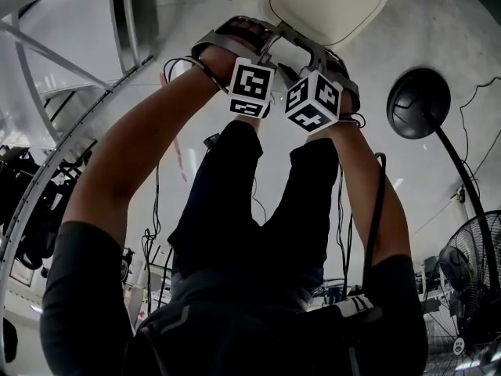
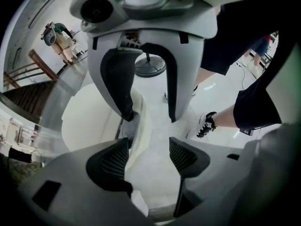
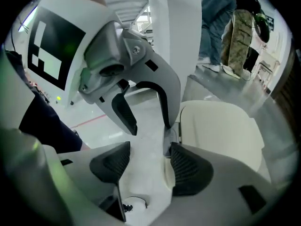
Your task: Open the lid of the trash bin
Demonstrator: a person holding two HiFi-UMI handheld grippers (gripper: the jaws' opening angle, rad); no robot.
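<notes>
**A:** What fills most of the scene?

**B:** The pale grey floor (image 1: 438,30). You stand over it, and your legs in dark shorts (image 1: 235,210) take up the middle of the head view. On your right is a pedestal fan (image 1: 473,284). Its black round base (image 1: 419,103) sits near the trash bin.

**A:** And the bin itself?

**B:** You see its cream lid (image 1: 329,2) from above, a rounded square at the top of the head view, just beyond your hands. I cannot tell whether it has lifted off the bin at all.

**A:** Where are my claws?

**B:** Both are at the lid's near edge, facing each other tip to tip. Your left claw (image 2: 148,147) stands apart. The lid's cream rim runs up between its pads, close along the left pad (image 2: 113,161), though I cannot tell if they touch. Your right claw (image 3: 150,149) is apart too. There the rim lies just beside the right pad (image 3: 188,168), and the broad lid spreads away to that side. Neither claw is clamped on anything.

**A:** Anything smaller?

**B:** The left marker cube (image 1: 252,88) and the right marker cube (image 1: 313,100) sit just beside each other above your knees. A black-and-white sneaker (image 2: 205,125) shows on the floor in the left gripper view.
</notes>
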